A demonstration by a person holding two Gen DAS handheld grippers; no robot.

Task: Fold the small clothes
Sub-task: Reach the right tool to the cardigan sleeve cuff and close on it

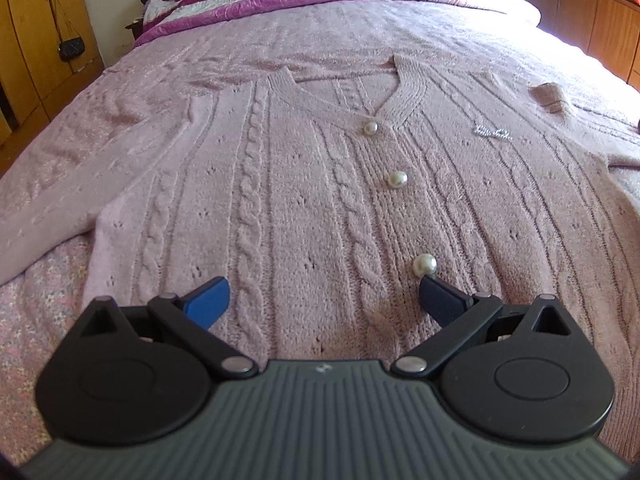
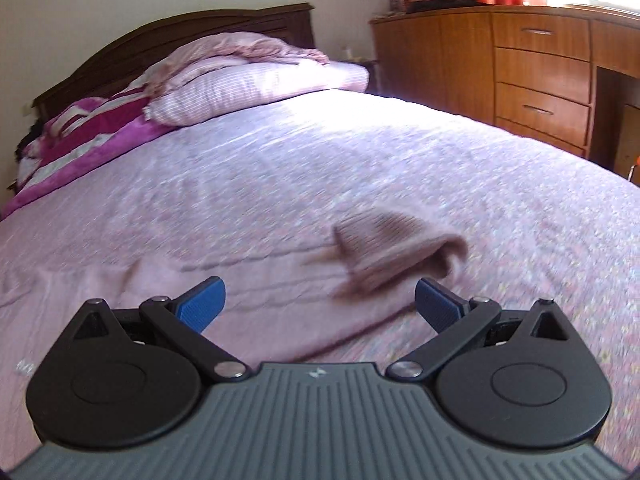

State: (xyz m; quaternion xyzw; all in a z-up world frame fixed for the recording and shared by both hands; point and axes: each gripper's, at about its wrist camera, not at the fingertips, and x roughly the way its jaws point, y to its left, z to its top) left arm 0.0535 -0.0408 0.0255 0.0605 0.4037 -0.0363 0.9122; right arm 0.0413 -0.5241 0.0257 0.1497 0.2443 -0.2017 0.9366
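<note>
While both hand-held grippers stood released, the cardigan (image 1: 304,184) lay flat on the bed (image 1: 48,340) ahead of the left hand-held gripper (image 1: 324,300), collar farthest; its sleeve cuff (image 2: 400,248) lay just ahead of the right hand-held gripper (image 2: 320,300).

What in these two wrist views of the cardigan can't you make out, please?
- Cardigan hem: left wrist view, hidden behind the left gripper.
- Sleeve cuff: right wrist view, motion-blurred, so its knit is unreadable.
- Sparkly brooch: left wrist view, too small to read.
</note>
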